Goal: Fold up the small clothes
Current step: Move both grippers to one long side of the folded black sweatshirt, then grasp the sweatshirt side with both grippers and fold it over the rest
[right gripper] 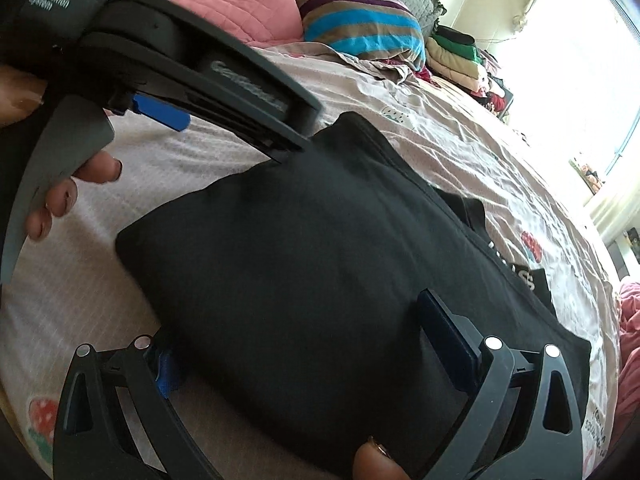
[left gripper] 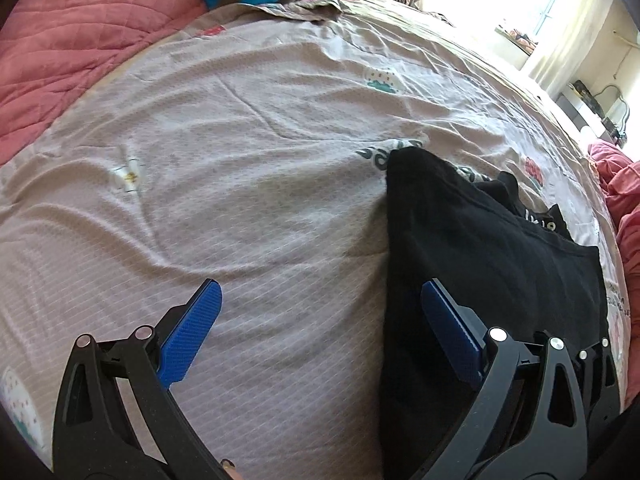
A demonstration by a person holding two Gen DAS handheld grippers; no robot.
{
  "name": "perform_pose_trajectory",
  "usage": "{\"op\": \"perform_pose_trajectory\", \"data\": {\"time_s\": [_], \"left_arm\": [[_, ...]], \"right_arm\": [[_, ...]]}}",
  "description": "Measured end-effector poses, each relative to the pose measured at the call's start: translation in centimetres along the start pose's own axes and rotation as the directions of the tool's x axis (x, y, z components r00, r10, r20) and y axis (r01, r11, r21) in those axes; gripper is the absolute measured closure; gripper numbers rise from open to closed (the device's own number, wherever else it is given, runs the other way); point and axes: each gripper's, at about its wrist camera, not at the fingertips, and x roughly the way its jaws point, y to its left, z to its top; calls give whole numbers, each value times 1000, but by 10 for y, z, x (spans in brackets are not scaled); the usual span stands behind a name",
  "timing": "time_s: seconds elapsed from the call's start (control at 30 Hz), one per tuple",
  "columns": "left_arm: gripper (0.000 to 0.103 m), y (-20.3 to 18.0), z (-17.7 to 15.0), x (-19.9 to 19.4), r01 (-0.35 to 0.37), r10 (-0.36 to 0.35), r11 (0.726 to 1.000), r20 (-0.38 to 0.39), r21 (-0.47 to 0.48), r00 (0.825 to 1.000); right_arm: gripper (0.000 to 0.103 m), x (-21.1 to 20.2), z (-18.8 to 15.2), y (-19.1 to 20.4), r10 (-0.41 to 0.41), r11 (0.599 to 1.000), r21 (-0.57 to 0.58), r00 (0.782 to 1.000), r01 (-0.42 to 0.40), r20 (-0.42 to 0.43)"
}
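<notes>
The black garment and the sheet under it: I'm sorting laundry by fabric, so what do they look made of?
Black garment: likely soft matte cotton knit; it drapes limp, no sheen. Sheet: thin woven cotton or blend, judging by fine creases and a faint woven stripe, printed with small motifs.

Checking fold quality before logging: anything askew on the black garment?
Yes. The black garment lies mostly flat on the bed sheet, but a printed flap sticks out past its far edge, untucked. Both tools are open, holding nothing.

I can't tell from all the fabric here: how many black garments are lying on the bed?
1: a black garment folded into a rough rectangle on the pale bedsheet, in front of both open grippers. Its collar with white lettering pokes out at the right. More could be in the far clothes pile.
</notes>
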Motion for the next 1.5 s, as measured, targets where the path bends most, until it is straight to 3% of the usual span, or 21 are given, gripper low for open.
{"op": "perform_pose_trajectory", "data": {"time_s": [0.17,0.2,0.37,0.43,0.47,0.63,0.87,1.0,1.07,1.13,1.2,1.5], "left_arm": [[10,-7,11,9,49,-49,999,-23,-22,999],[10,-9,14,10,61,-62,998,-28,-28,998],[10,-17,23,15,112,-116,992,-59,-63,992],[10,-20,25,17,136,-142,987,-71,-83,987],[10,-22,25,18,146,-153,985,-75,-92,985],[10,-35,27,16,191,-202,974,-78,-123,976],[11,-71,33,-4,258,-261,963,-34,-71,965],[45,-99,34,-20,286,-286,958,-10,-10,958],[57,-116,34,-29,298,-298,954,0,27,955],[64,-132,34,-35,298,-299,953,7,62,954],[68,-148,32,-42,287,-290,952,14,105,957],[70,-202,24,-58,291,-300,937,17,191,954]], "right_arm": [[7,-8,4,-10,-41,999,31,997,38,67],[11,-13,2,-13,-40,999,41,996,37,85],[56,-34,-3,-21,0,999,36,988,-6,157],[81,-42,-5,-23,15,999,32,983,-21,185],[85,-45,-6,-24,14,999,34,980,-21,198],[87,-61,-9,-37,-8,996,83,969,-13,247],[90,-92,-25,-56,-59,988,157,946,9,319],[92,-103,-37,-69,-88,978,209,935,16,343],[94,-110,-43,-74,-100,973,232,931,18,351],[95,-117,-50,-82,-114,965,262,926,17,359],[95,-124,-57,-90,-131,954,301,921,16,366],[96,-148,-84,-123,-175,900,435,909,-7,378]]}}
